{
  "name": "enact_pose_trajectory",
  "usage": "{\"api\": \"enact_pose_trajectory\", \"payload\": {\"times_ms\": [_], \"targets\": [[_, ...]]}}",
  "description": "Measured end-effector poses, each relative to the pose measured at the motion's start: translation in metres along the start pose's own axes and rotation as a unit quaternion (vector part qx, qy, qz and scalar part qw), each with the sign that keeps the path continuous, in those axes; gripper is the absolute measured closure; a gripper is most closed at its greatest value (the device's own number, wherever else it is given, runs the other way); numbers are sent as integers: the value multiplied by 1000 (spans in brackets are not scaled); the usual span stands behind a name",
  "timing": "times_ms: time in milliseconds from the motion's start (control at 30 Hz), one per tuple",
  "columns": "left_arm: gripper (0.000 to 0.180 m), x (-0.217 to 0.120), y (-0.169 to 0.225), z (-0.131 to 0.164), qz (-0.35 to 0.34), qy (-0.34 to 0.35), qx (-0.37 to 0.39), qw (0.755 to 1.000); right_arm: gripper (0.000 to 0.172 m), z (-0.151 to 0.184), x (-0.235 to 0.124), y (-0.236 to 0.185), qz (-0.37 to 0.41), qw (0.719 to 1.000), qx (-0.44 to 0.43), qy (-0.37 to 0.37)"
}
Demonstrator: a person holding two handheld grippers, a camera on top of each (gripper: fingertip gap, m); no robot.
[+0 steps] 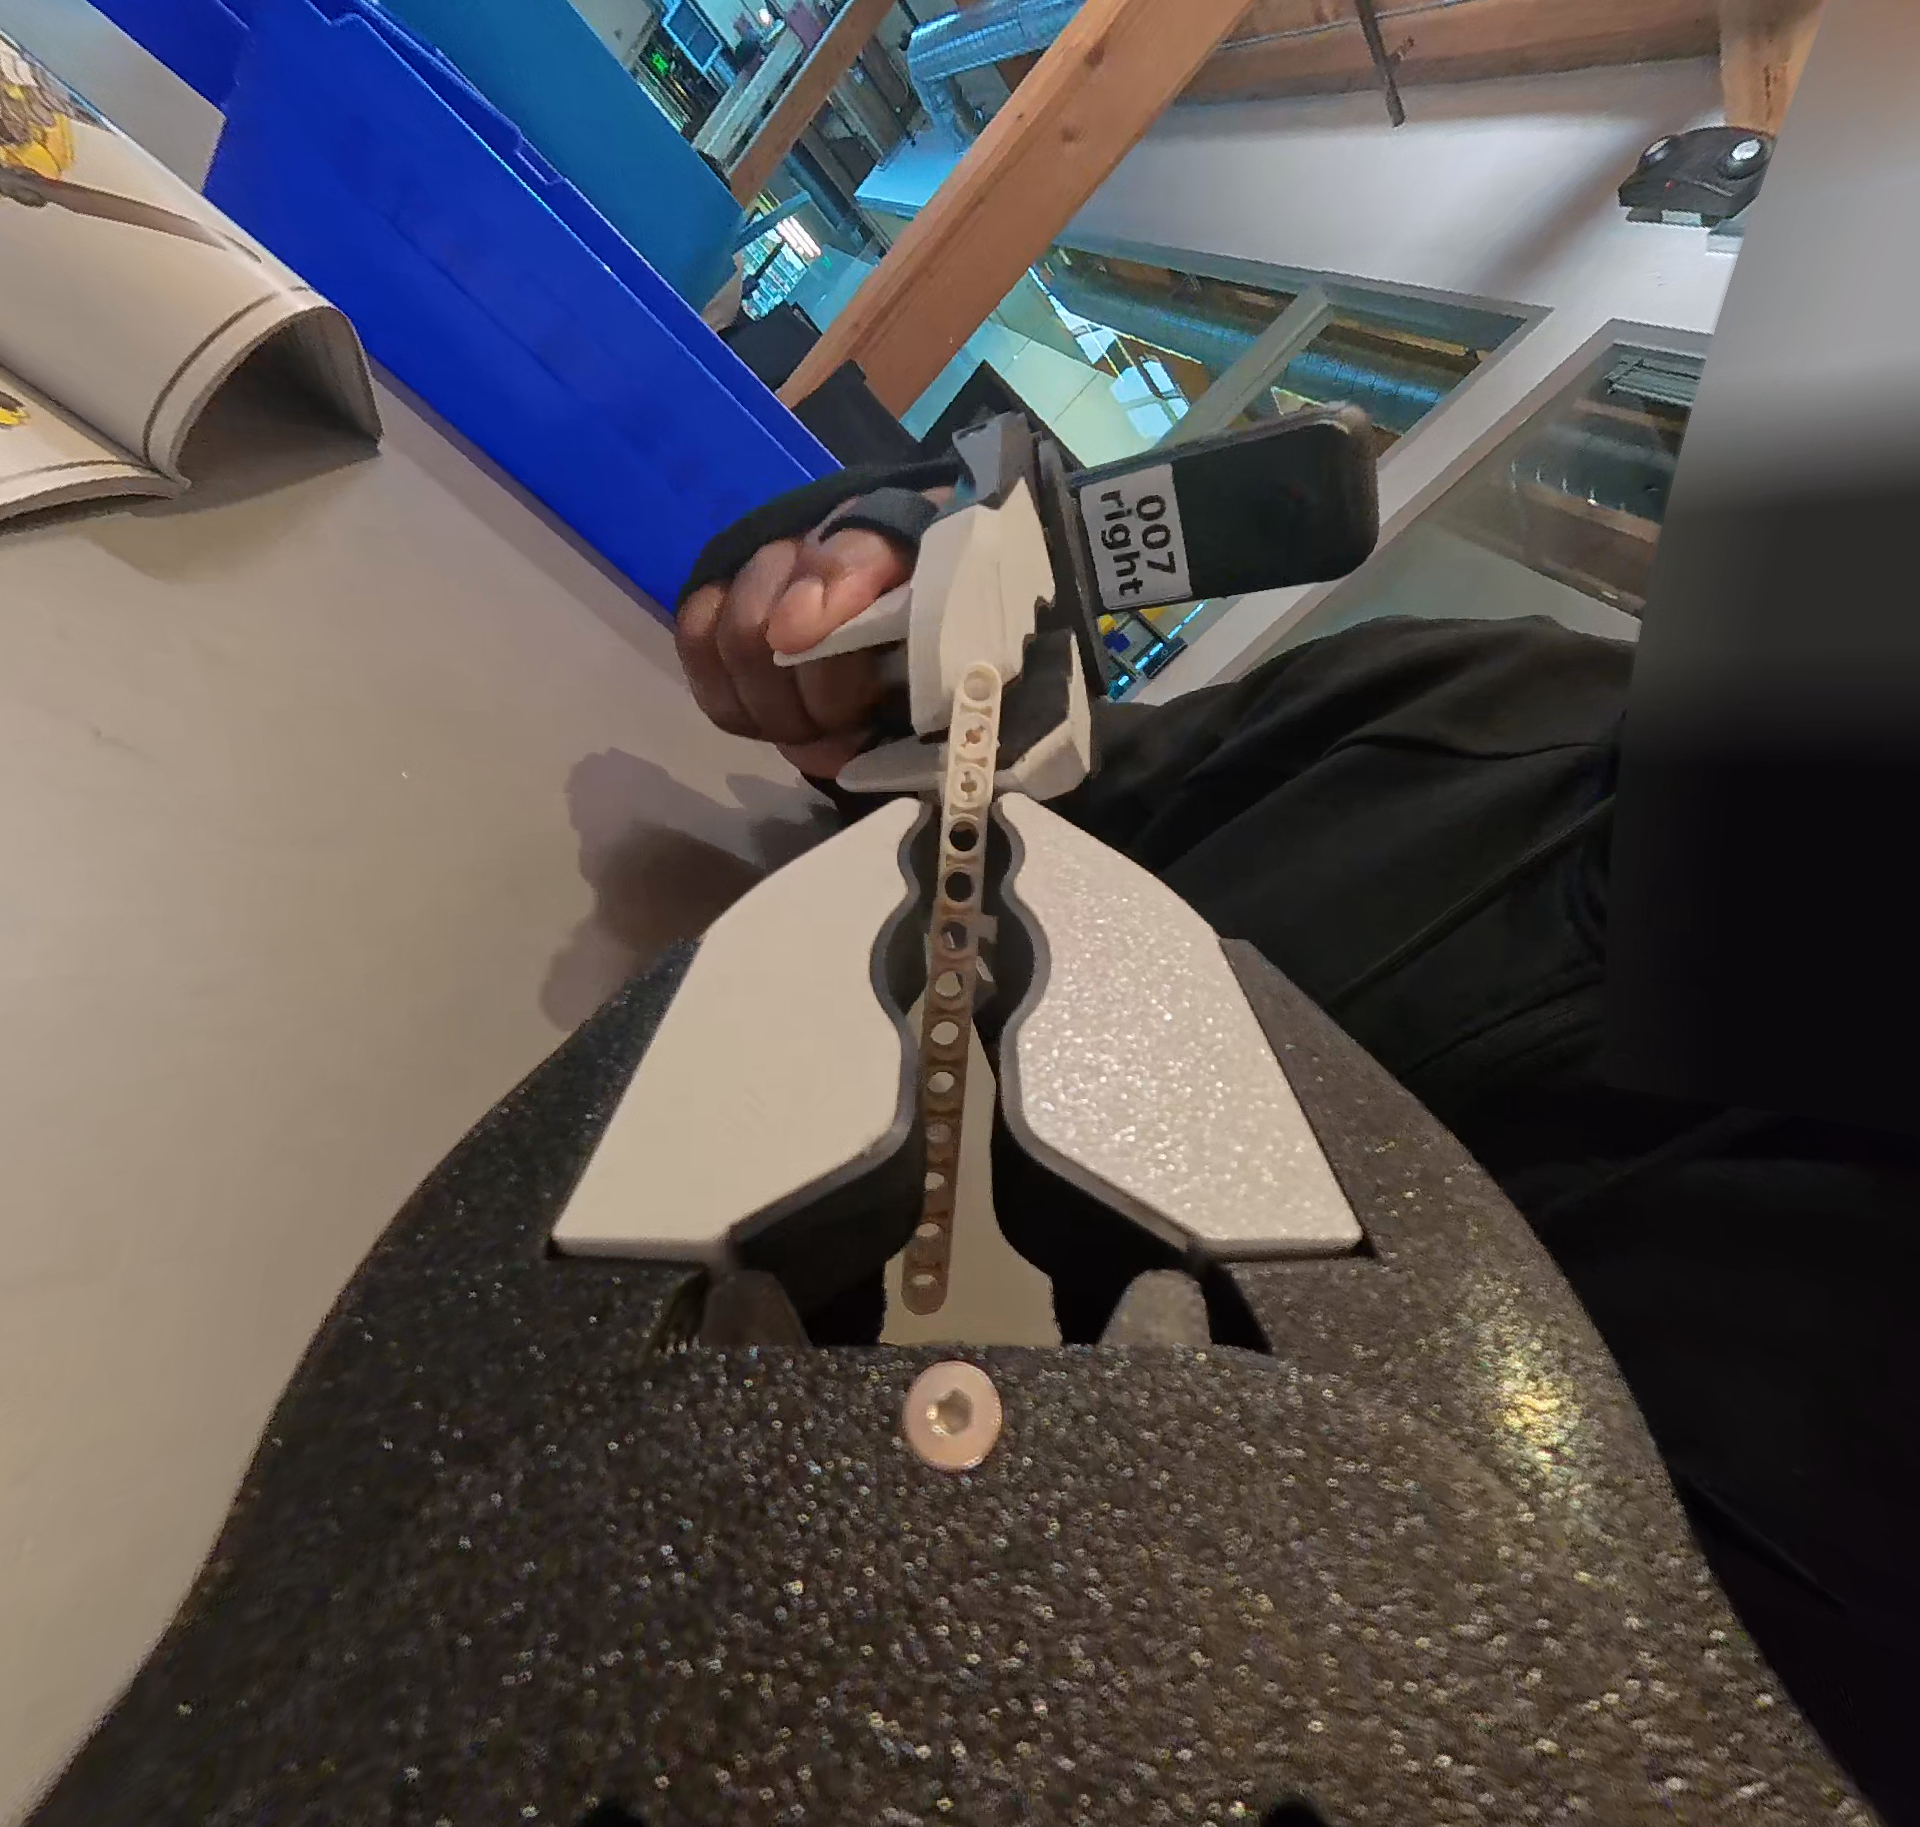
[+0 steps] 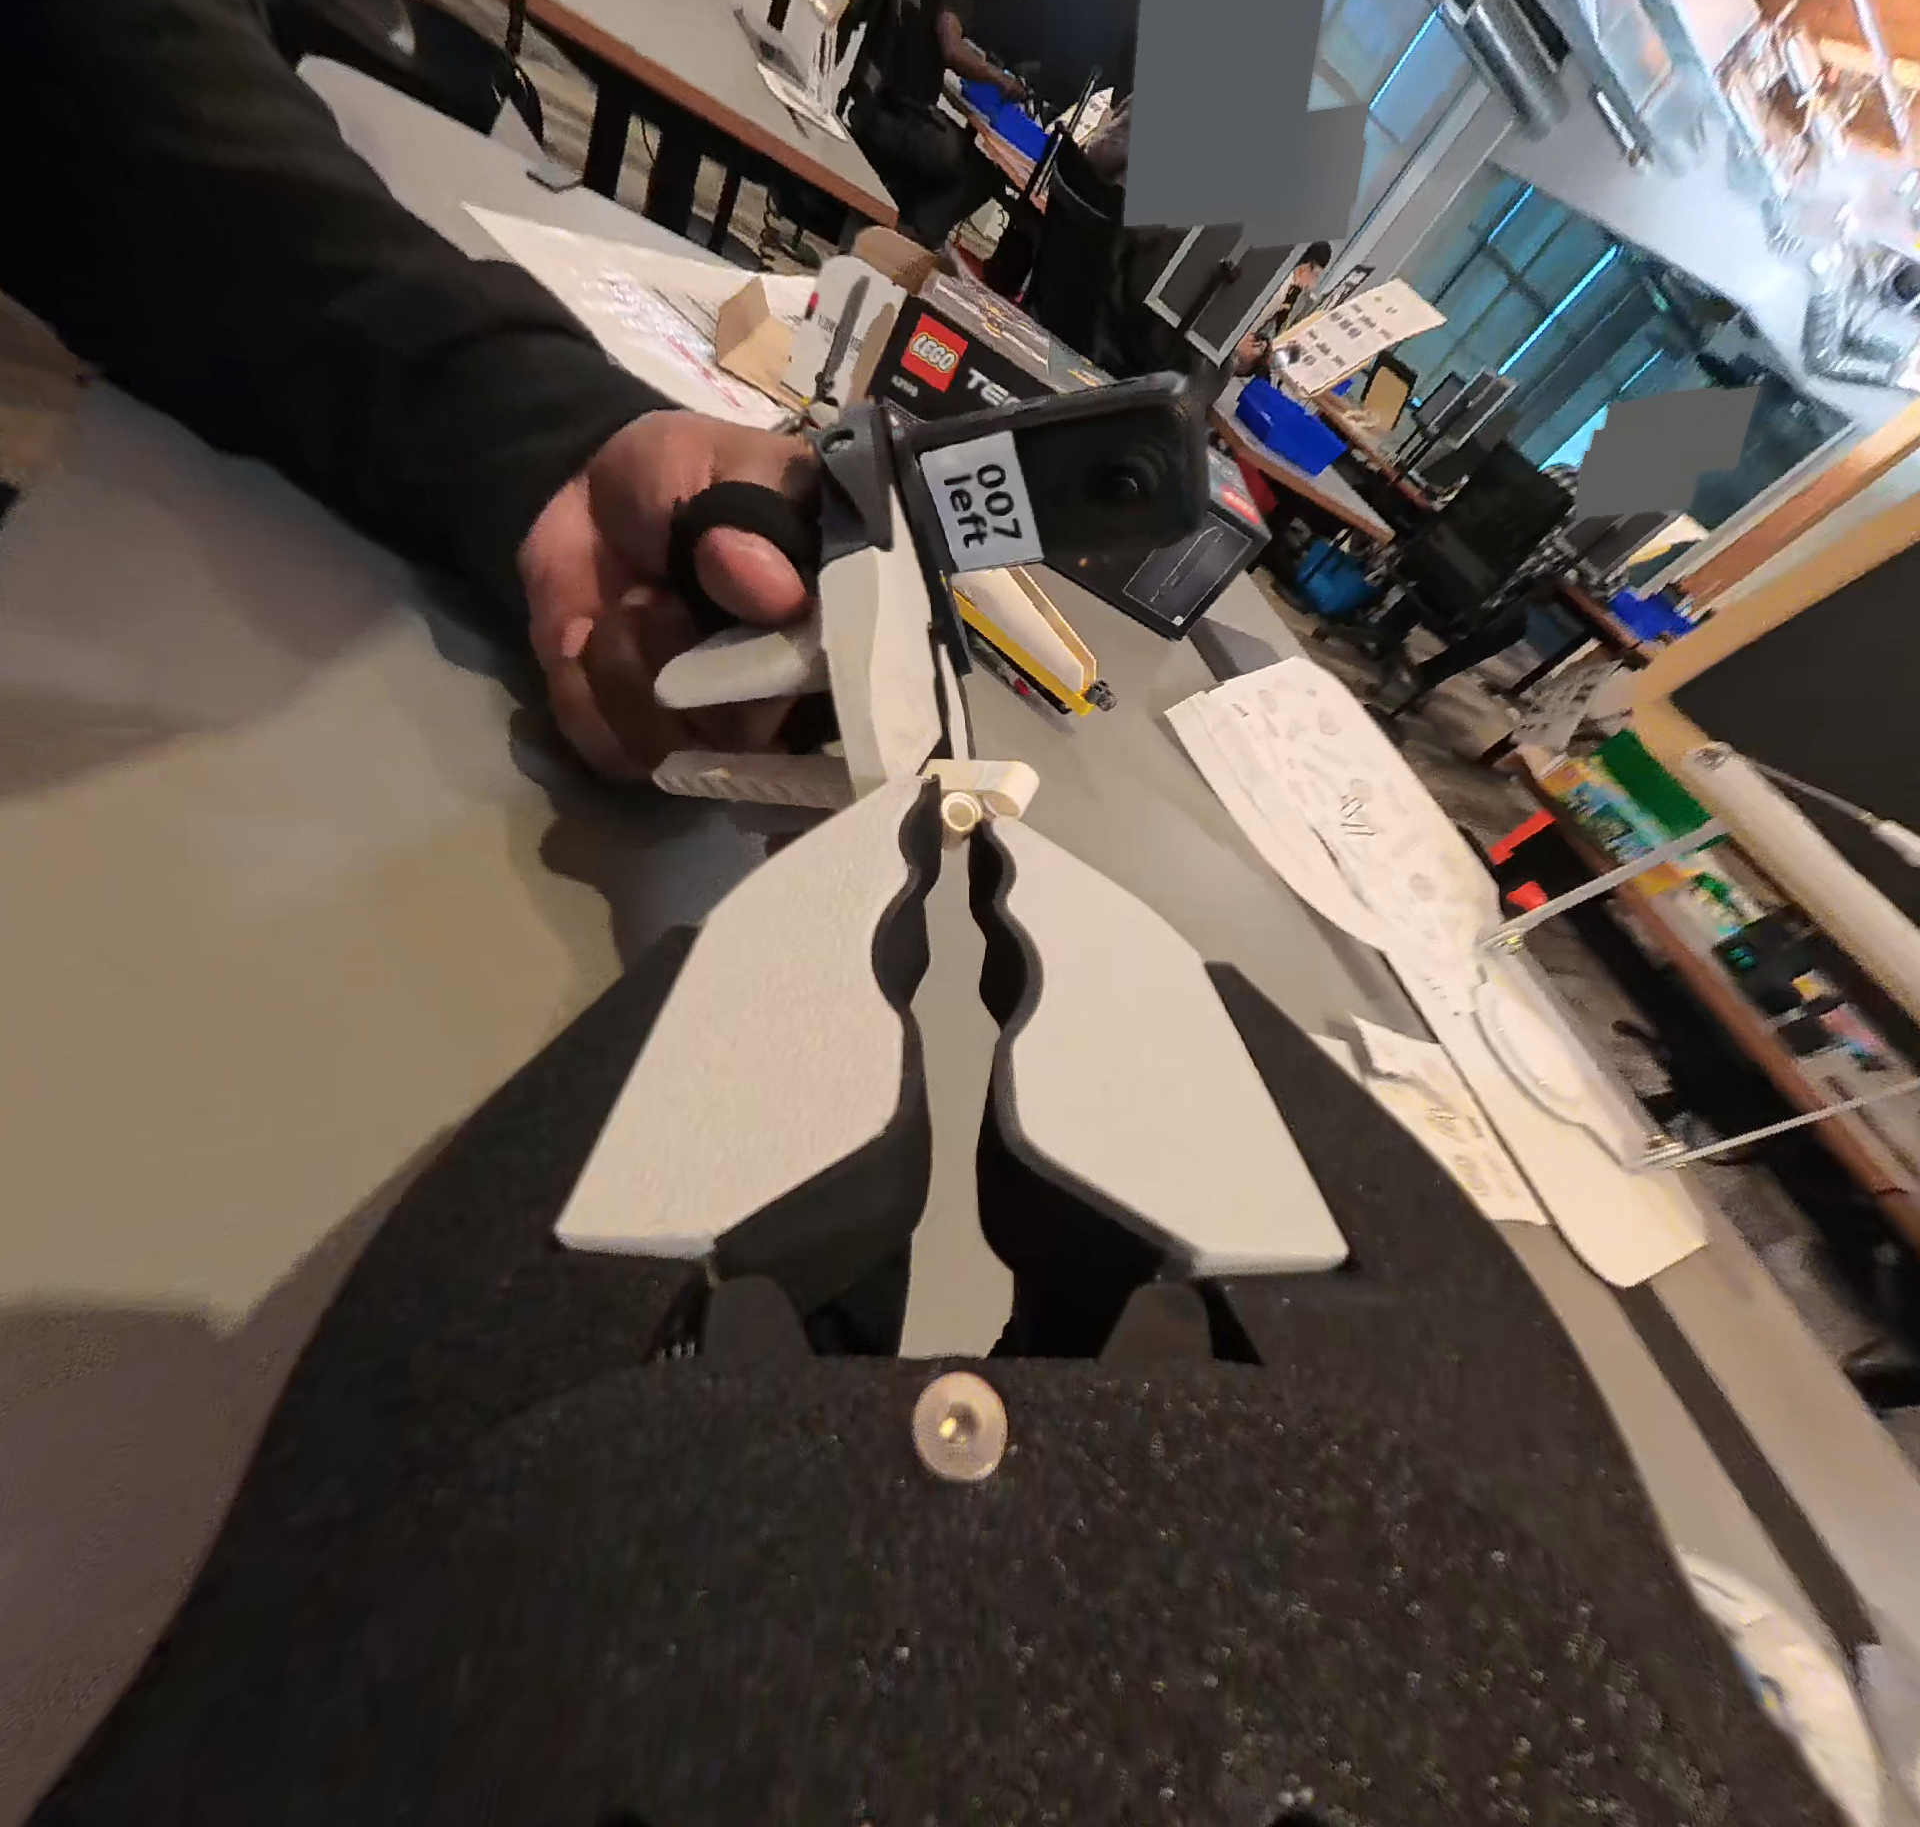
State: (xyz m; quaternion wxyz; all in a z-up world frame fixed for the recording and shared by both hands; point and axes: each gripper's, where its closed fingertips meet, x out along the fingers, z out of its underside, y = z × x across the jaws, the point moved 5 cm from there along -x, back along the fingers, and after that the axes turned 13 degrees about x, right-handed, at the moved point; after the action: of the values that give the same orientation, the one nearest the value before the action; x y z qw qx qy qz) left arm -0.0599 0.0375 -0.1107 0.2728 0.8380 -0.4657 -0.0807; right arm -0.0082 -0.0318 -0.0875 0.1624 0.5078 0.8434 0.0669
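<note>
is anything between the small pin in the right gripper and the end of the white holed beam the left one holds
Nothing visible: the tan pin in the right gripper sits right at the white beam clamped in the left gripper.

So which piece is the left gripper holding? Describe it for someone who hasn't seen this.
Start from the blue bins on the grey table. In front, the left gripper clamps a long white beam lengthwise, the only piece with a row of round holes.
</note>
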Motion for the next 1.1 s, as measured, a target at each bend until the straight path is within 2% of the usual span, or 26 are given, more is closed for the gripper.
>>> {"api": "enact_pose_trajectory", "payload": {"times_ms": [167, 300, 367, 433, 567, 667, 800, 967, 1100], "targets": [[171, 1, 0, 0, -1, 2, 9, 1000, 166, 1, -2, -1, 8, 1000, -1, 12], [171, -5, 1, -5, -13, 16, 52, 998, 171, 5, -2, 6, -45, 985, 161, 41], [171, -10, 0, -9, -17, 28, 65, 997, 161, 9, -2, 10, -88, 965, 243, 48], [171, -10, 1, -8, -16, 19, 78, 997, 158, 11, 1, 10, -145, 935, 319, 54], [171, -5, 5, -3, -13, -12, 114, 993, 153, 13, 5, 8, -225, 881, 413, 59], [171, -4, 7, 1, -19, -37, 152, 988, 153, 13, 4, 3, -262, 858, 438, 60], [171, -3, 9, 5, -31, -71, 204, 976, 154, 15, 4, 0, -278, 847, 450, 54], [171, -1, 15, 10, -28, -103, 269, 957, 156, 18, 5, -5, -287, 851, 439, 36], [171, 0, 13, 15, -33, -126, 285, 950, 161, 20, 5, -8, -292, 854, 430, 22]]}}
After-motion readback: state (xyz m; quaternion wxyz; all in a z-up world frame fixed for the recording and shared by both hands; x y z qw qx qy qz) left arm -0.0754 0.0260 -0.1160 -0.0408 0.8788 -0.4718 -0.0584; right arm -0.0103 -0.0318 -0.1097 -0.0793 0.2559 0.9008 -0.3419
